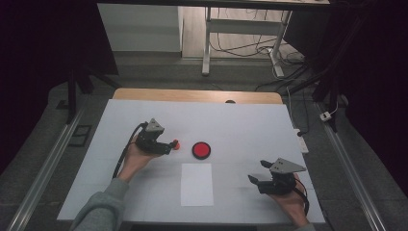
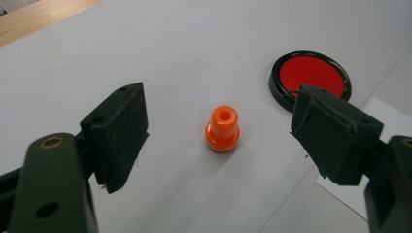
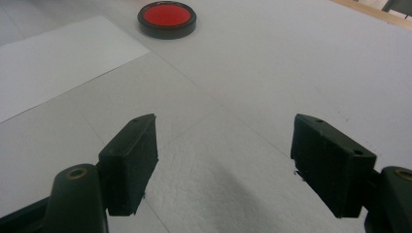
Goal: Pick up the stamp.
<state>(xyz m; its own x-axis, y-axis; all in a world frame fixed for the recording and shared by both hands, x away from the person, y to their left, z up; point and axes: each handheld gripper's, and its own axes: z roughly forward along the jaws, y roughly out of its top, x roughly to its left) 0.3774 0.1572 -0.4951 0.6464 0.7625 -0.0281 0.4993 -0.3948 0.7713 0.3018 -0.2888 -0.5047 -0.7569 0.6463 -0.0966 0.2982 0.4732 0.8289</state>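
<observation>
Two tongs gape empty: left tongs (image 2: pixel 218 141) straddle an upright orange peg (image 2: pixel 222 129) on the counter (image 1: pixel 250 125), beside a red disc (image 2: pixel 309 75); right tongs (image 3: pixel 223 165) idle farther away.

White sheet (image 1: pixel 197 184) on table (image 1: pixel 250 125) — desk frame (image 1: pixel 207 43) behind

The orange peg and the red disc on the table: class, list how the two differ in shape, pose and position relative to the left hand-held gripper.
The orange peg stands upright, tall and narrow with a hole in its top; the red disc lies flat and wide. The peg is plain orange all over; the disc has a black rim. The peg sits between the jaws of the open left hand-held gripper; the disc lies beyond them. Both are round and rest on the white table.
</observation>
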